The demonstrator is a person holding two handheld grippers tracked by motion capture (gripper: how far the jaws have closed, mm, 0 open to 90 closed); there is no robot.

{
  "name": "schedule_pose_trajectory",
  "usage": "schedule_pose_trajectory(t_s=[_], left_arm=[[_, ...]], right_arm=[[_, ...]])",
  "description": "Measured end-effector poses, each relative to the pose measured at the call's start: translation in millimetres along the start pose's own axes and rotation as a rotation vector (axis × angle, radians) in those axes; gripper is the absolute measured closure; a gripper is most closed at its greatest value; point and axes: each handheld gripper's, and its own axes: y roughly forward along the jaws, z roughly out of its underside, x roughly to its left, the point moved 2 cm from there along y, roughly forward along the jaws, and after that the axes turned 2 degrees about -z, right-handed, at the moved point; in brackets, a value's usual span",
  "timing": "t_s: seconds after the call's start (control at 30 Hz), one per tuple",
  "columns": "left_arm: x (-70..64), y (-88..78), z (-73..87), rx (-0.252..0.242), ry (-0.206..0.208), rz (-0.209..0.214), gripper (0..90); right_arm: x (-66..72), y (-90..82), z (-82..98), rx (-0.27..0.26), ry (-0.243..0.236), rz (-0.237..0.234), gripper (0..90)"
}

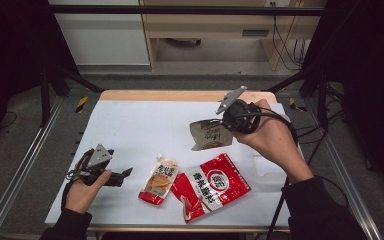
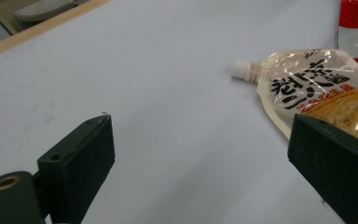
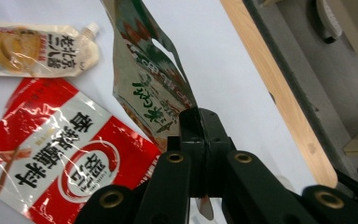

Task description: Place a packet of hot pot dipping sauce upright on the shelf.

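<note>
My right gripper (image 1: 226,124) is shut on the edge of a small beige and green packet (image 1: 209,134), held up above the white sheet; in the right gripper view the packet (image 3: 151,79) rises from the closed jaws (image 3: 200,135). Below it lie a red and white snack bag (image 1: 211,185) and a spouted sauce pouch (image 1: 160,179). My left gripper (image 1: 125,173) rests low at the table's left with jaws wide apart and nothing between them. In the left gripper view the pouch (image 2: 314,88) lies just beyond the right jaw.
A white sheet (image 1: 140,125) covers the table, with a wooden edge (image 1: 180,95) at the far side. Metal frame rails (image 1: 25,165) run along both sides. A clear plastic piece (image 1: 265,167) lies under the right forearm.
</note>
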Motion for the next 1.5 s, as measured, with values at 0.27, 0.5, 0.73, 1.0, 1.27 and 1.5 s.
schedule_pose_trajectory(t_s=[0.27, 0.5, 0.73, 1.0, 1.27, 1.5], left_arm=[[1.3, -10.6, 5.3, -0.033, -0.006, -0.081, 7.8], [6.7, -17.6, 14.9, -0.058, -0.099, -0.087, 7.7], [14.5, -17.9, 19.0, -0.051, -0.113, -0.101, 7.7], [17.8, -17.8, 18.5, -0.053, -0.115, -0.105, 7.7], [18.9, -15.6, 19.6, -0.040, -0.107, -0.101, 7.6], [21.3, -17.1, 20.6, -0.038, -0.110, -0.105, 7.7]], right_arm=[[-21.9, -12.0, 23.9, -0.033, 0.053, 0.048, 90.0], [-41.2, -22.4, 40.5, -0.060, 0.100, 0.089, 90.0], [-58.8, -24.4, 53.7, -0.063, 0.144, 0.143, 90.0], [-80.9, -20.4, 71.2, -0.081, 0.195, 0.203, 90.0], [-97.4, -16.9, 86.3, -0.096, 0.236, 0.236, 90.0], [-106.0, -13.5, 91.1, -0.100, 0.262, 0.258, 90.0]])
